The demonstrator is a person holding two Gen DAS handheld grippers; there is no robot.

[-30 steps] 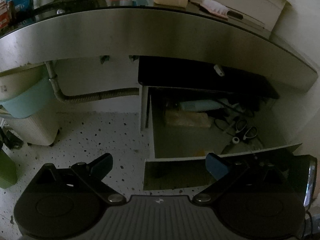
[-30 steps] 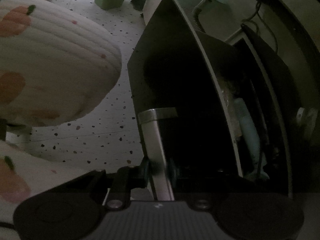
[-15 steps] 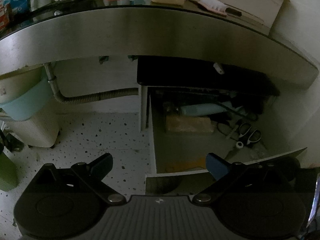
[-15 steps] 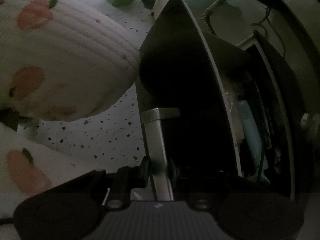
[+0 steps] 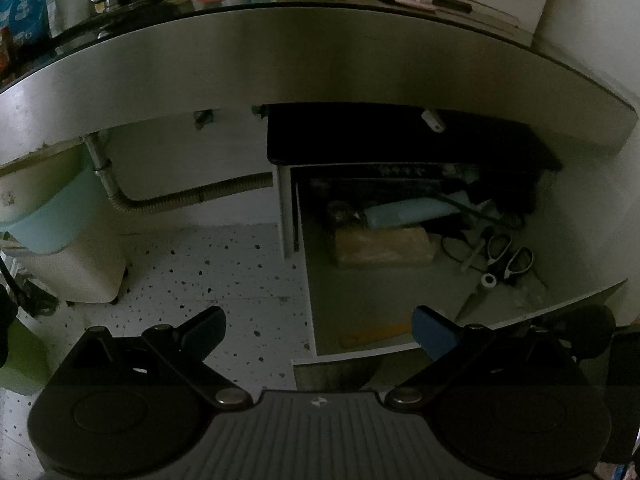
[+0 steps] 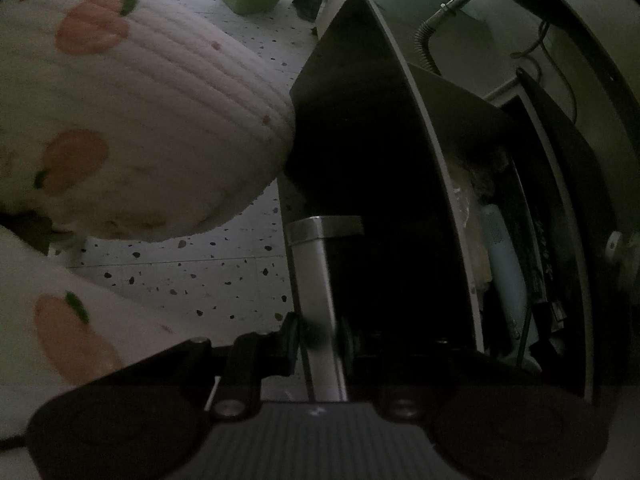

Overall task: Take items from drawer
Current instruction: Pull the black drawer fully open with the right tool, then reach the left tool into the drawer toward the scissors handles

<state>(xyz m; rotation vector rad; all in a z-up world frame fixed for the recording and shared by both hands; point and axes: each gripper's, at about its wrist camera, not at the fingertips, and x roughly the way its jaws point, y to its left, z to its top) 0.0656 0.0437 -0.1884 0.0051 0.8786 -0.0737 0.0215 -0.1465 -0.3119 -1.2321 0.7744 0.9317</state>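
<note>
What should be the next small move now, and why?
Probably lower the open left gripper into the pulled-out white drawer toward the tan rectangular block. The right gripper is shut on the silver metal drawer handle, the contents are exposed, and the block lies free near the front.

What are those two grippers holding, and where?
The right gripper clamps the drawer's metal handle near its lower end; the left gripper is open, holding nothing.
</note>
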